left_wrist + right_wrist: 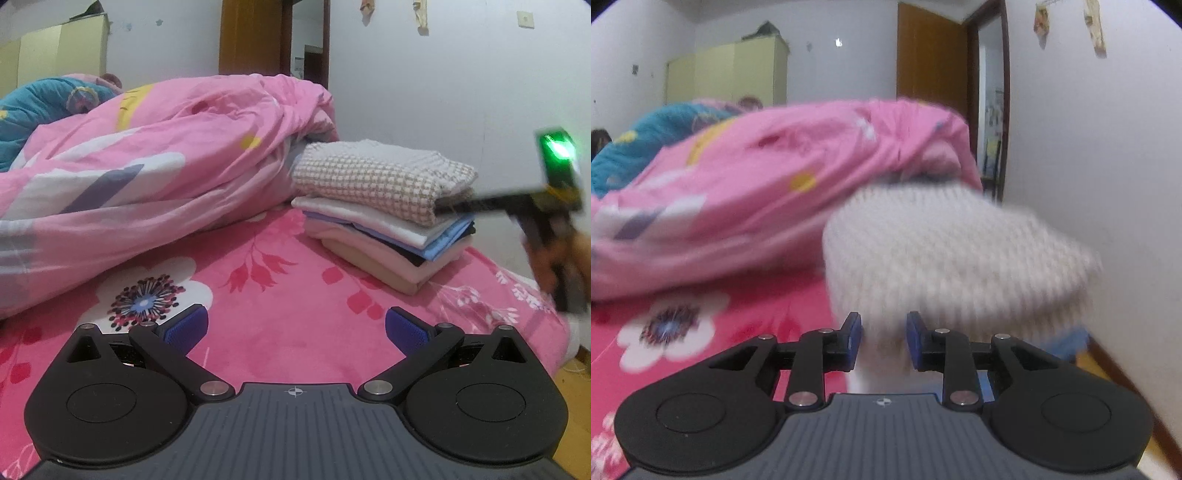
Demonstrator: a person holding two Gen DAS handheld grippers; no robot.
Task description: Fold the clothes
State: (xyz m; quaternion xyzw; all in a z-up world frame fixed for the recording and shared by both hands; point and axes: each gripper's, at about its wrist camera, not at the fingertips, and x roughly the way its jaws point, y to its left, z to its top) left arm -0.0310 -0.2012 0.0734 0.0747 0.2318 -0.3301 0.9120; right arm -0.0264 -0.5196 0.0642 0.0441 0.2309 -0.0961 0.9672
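neatly folded waffle-knit sweater (380,177) tops the stack (384,247) (left hand-held gripper (295,328) released; right hand-held gripper (883,341) loosened).

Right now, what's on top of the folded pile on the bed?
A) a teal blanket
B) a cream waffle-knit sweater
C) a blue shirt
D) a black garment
B: the cream waffle-knit sweater lies folded on top of the pile of folded clothes, with white, blue, black and pale pink layers showing beneath it.
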